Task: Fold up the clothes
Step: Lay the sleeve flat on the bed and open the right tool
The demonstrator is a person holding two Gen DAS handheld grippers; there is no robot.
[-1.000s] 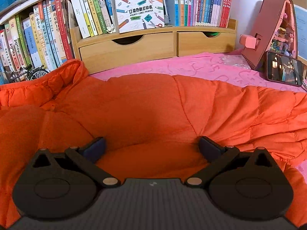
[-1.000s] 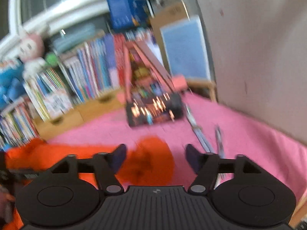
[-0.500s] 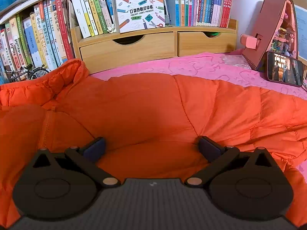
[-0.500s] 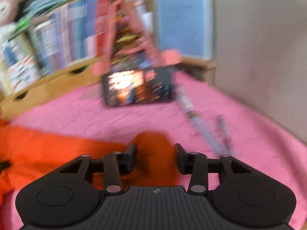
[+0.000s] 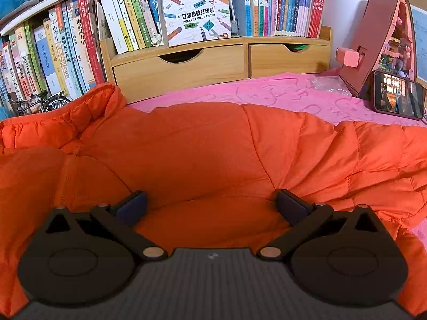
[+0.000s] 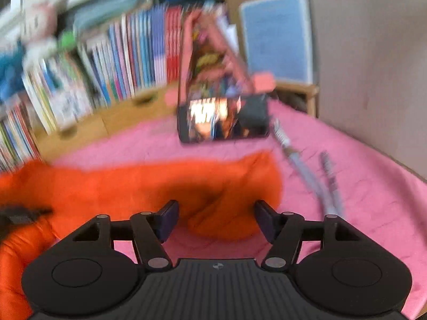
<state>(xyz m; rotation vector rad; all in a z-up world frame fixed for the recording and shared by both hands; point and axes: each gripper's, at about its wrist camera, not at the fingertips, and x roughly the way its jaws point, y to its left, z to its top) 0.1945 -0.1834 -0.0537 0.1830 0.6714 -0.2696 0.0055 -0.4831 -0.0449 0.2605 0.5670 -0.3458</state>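
Note:
An orange puffer jacket (image 5: pixel 200 144) lies spread on the pink cloth (image 5: pixel 253 93). My left gripper (image 5: pixel 210 204) rests low over the jacket's body with its jaws wide apart and a soft bulge of fabric between them. The right wrist view is blurred. In it the jacket's sleeve end (image 6: pixel 232 184) lies on the pink cloth (image 6: pixel 360 200). My right gripper (image 6: pixel 216 217) is over the sleeve tip with its jaws opening; the tip sits between the pads, which do not press on it.
A phone (image 5: pixel 397 98) leans against a pink house-shaped model (image 5: pixel 373 42) at the back right. A wooden drawer unit (image 5: pixel 186 66) with several books lines the back. A toy bicycle (image 5: pixel 40 104) stands at the left. Long thin items (image 6: pixel 307 170) lie near the wall (image 6: pixel 373 66).
My right gripper came down with the sleeve end, closed on it half a second ago, and now its jaws stand apart with the sleeve laid out. The left gripper has not moved.

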